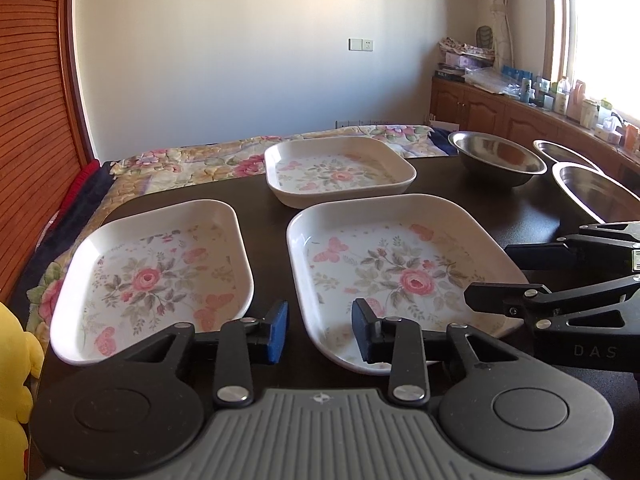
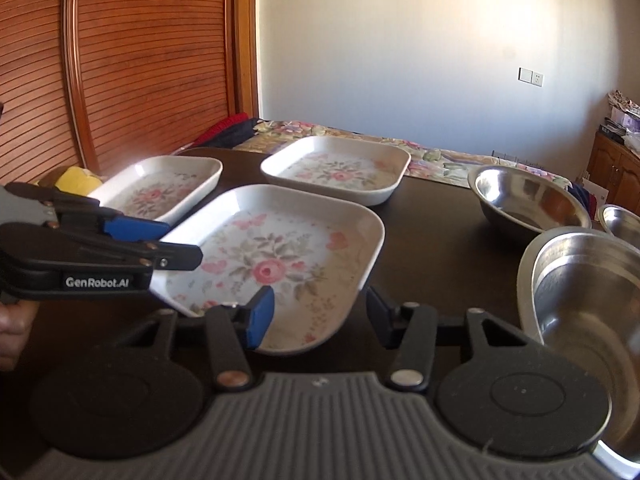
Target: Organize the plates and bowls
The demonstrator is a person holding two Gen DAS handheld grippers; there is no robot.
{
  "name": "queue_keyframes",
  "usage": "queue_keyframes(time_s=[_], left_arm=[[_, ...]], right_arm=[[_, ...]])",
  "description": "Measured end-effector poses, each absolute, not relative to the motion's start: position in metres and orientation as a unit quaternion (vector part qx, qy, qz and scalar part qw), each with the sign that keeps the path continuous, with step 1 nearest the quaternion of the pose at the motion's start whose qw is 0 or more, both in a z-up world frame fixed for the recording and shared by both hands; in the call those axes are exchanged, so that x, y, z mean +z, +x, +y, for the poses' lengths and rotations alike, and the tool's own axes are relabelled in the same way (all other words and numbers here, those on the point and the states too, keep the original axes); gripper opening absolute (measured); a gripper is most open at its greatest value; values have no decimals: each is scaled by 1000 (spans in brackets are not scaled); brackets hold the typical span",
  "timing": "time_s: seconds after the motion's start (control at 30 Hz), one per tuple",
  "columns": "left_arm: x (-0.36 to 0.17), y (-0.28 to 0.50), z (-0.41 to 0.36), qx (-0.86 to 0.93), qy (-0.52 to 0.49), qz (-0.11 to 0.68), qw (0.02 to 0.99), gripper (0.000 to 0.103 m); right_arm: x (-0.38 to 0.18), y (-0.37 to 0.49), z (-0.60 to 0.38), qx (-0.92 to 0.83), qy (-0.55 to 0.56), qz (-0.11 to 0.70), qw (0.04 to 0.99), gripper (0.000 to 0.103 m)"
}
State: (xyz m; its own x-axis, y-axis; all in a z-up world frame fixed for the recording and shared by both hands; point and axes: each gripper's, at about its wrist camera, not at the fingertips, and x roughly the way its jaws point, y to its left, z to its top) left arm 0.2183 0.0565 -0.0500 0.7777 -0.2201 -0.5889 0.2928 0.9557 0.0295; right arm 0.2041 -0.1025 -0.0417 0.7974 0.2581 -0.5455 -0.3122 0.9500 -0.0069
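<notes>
Three white square plates with rose prints lie on the dark table: a near middle plate (image 1: 400,276) (image 2: 276,268), a left plate (image 1: 156,276) (image 2: 164,190) and a far plate (image 1: 340,170) (image 2: 340,168). Three steel bowls stand to the right: a far bowl (image 1: 496,158) (image 2: 528,202), a near bowl (image 1: 596,192) (image 2: 584,300) and a small one behind (image 1: 560,150) (image 2: 622,218). My left gripper (image 1: 320,332) is open and empty, low over the near edge between the left and middle plates. My right gripper (image 2: 320,316) is open and empty at the middle plate's near edge.
A flowered quilt (image 1: 192,164) lies beyond the table's far edge. A yellow plush toy (image 1: 14,364) sits at the near left. A wooden slatted door (image 2: 120,60) stands on the left. Wooden cabinets (image 1: 500,112) with bottles run along the right wall under the window.
</notes>
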Motion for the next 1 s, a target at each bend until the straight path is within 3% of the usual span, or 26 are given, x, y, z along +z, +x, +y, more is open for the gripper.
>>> queue_keyframes(time_s=[0.67,1.0], left_arm=[[-51,217,55,-148,54,301,940,36],[-40,196,52,-148,61,300,940,35]], right_arm=[[-48,211,-111,150,-7,292,945,36],[-48,209,-127,149,50,296,942,22]])
